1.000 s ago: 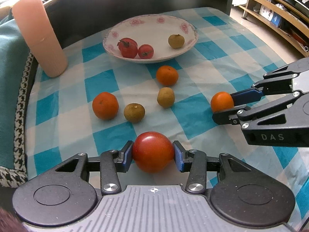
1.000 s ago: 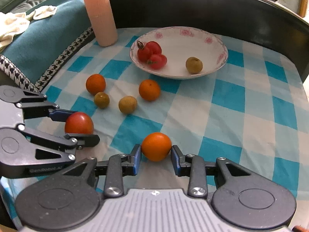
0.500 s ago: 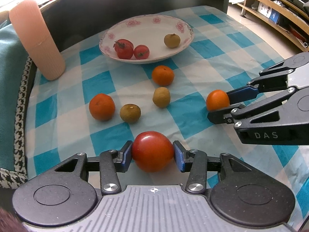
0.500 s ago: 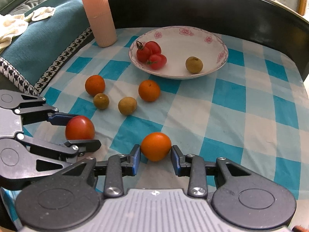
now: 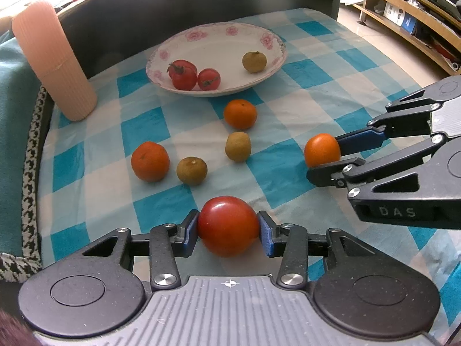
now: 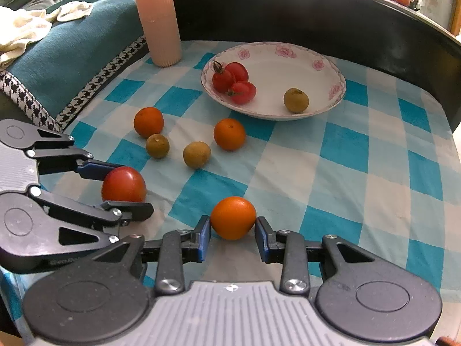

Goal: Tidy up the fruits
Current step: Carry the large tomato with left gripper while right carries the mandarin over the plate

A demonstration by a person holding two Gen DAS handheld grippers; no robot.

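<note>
My left gripper is shut on a large red tomato, held just above the checked cloth; it also shows in the right wrist view. My right gripper is shut on an orange, which also shows in the left wrist view. The flowered white plate at the back holds two small tomatoes and a brown longan. On the cloth between lie two oranges and two longans.
A ribbed pink cylinder stands at the back left beside a teal cushion. A dark raised rim runs behind the plate. The blue-and-white checked cloth stretches to the right.
Both grippers have shifted slightly, keeping their fruits held; the plate and loose fruits sit a little lower and closer in the right wrist view.
</note>
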